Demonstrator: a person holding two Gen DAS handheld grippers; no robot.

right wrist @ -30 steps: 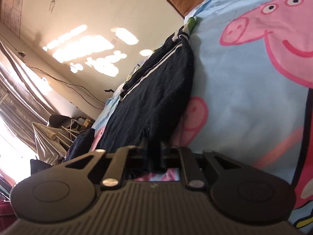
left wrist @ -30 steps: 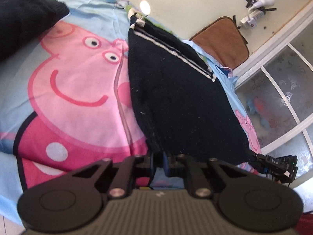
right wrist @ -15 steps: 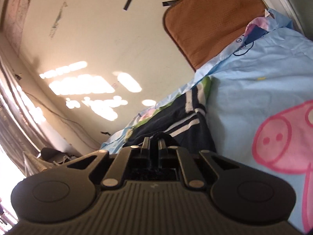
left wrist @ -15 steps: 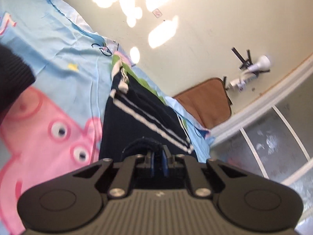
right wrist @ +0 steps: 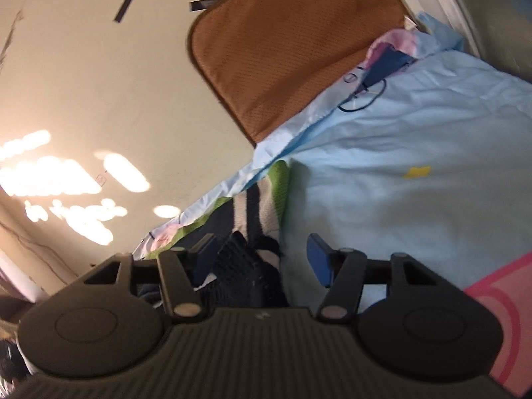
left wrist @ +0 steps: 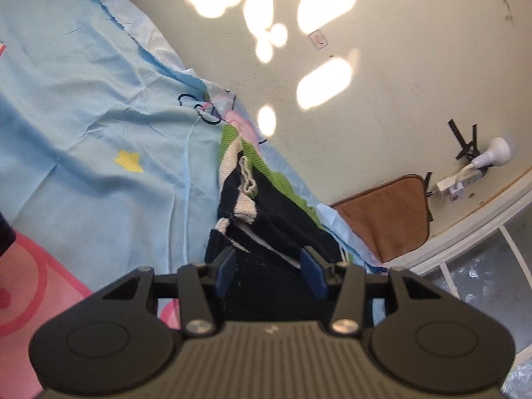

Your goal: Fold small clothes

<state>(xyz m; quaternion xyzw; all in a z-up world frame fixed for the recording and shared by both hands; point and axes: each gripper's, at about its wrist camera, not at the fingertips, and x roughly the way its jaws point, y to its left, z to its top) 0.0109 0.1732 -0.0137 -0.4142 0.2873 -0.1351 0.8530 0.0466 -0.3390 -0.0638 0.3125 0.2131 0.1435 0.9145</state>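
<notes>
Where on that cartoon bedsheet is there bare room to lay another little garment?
Bare: the light-blue sheet between the dark knitted garment and the yellow star. Crowded: the strip along the wall, with the garment and brown cushion.

The folded garment (left wrist: 266, 232) lies on the bed sheet (left wrist: 99, 133), low in the middle of the left wrist view, and reaches toward the sheet's far edge. The sheet spreads to its left. A cushion (left wrist: 382, 219) leans on the wall (left wrist: 399, 66) at right, behind the bed. In the right wrist view the garment (right wrist: 252, 232) sits lower left, the sheet (right wrist: 415, 166) right, the cushion (right wrist: 292, 50) above.
</notes>
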